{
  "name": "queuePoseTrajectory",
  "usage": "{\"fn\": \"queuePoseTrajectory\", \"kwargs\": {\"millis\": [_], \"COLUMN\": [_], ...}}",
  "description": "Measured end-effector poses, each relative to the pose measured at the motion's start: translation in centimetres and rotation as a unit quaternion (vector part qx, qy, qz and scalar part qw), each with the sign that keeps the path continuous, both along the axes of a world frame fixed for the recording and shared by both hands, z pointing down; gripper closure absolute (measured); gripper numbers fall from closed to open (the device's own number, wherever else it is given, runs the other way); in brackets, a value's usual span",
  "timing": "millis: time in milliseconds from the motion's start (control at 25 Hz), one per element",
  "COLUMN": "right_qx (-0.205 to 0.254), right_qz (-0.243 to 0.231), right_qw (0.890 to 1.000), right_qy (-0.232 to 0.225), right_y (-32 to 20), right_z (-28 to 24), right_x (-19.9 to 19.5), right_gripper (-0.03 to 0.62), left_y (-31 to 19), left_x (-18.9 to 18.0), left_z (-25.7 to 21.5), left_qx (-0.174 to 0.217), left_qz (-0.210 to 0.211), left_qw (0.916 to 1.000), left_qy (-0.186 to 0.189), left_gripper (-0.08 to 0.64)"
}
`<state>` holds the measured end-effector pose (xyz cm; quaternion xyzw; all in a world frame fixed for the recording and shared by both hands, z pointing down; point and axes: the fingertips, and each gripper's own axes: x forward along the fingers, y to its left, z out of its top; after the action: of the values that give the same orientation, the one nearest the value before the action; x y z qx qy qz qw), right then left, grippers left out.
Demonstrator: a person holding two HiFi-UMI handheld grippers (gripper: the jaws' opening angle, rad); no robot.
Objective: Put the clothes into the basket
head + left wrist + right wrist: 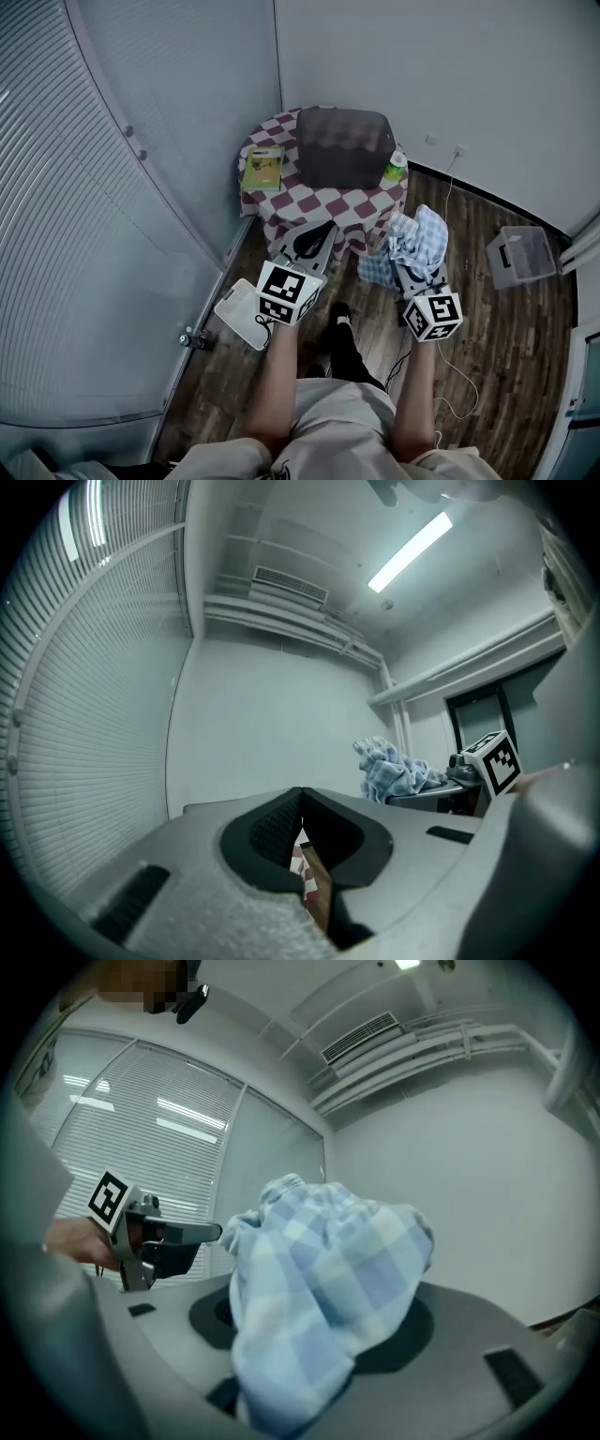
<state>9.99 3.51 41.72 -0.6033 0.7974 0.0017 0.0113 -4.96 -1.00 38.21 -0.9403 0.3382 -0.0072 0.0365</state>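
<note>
A loose fold could be dropped on the floor short of the tabletop (330, 201), or caught on the rim of the dark basket (343, 146) beyond, since much of the blue checked cloth (419, 239) is judged to hang unpinched. The right tongs (415, 274) are seen part-way apart, clamped on that cloth. The left tongs (323, 236) are held together and empty, near the tabletop's edge.
</note>
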Motion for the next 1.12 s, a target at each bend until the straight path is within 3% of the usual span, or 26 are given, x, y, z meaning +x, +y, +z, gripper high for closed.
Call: {"fn": "queuePoseTrajectory", "kwargs": {"millis": [120,360,600,960,1120], "right_qx": [0.0,0.01,0.021,0.023,0.016], "right_qz": [-0.01,-0.044,-0.044,-0.038,-0.048], "right_qw": [1.0,0.999,0.999,0.999,0.999], "right_qy": [-0.005,0.027,-0.003,-0.013,0.011], "right_y": [-1.7,-4.6,-6.6,-13.4,-15.6], "right_z": [-0.3,-0.8,-1.0,-1.8,-1.5], "right_x": [-0.7,-2.7,-2.0,0.0,-0.2], "right_gripper": [0.357,0.357,0.357,0.357,0.357], "left_y": [-1.2,-3.6,-5.4,-12.5,-14.8], "left_x": [-0.6,-0.7,0.3,2.1,2.0], "left_z": [0.0,0.5,0.7,0.7,1.2], "left_qx": [-0.001,0.0,0.004,-0.005,-0.012], "left_qz": [-0.011,-0.012,-0.002,0.003,-0.002], "left_qw": [0.9999,0.9998,0.9996,0.9989,0.9987], "left_qy": [-0.003,-0.015,-0.027,-0.046,-0.049], "left_gripper": [0.546,0.546,0.545,0.546,0.545]}}
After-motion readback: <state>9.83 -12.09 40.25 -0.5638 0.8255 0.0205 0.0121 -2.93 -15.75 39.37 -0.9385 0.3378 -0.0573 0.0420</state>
